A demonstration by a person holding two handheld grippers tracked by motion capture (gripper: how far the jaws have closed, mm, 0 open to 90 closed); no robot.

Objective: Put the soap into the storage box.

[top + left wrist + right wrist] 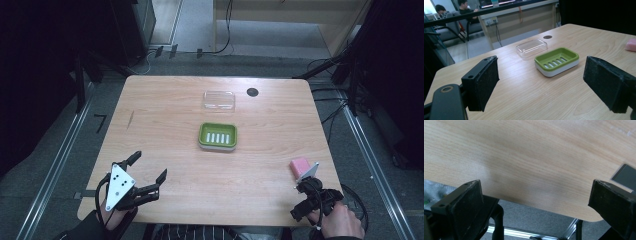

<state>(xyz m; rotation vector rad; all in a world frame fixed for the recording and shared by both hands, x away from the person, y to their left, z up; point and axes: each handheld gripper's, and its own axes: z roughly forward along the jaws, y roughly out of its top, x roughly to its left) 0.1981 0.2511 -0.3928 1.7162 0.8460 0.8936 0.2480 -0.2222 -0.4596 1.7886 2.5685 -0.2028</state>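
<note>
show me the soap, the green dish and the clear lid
soap [299,165], high view, on its pink top face
green dish [556,58], left gripper view, on its slotted green floor
clear lid [219,100], high view, on the middle of its flat top

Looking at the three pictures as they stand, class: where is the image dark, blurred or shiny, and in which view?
High view: the room around the table is nearly black, and the clear lid shows faint glare. Left gripper view: the soap dish is fairly sharp, the near black pads soft. Right gripper view: the wood grain is smeared and soft.
</note>
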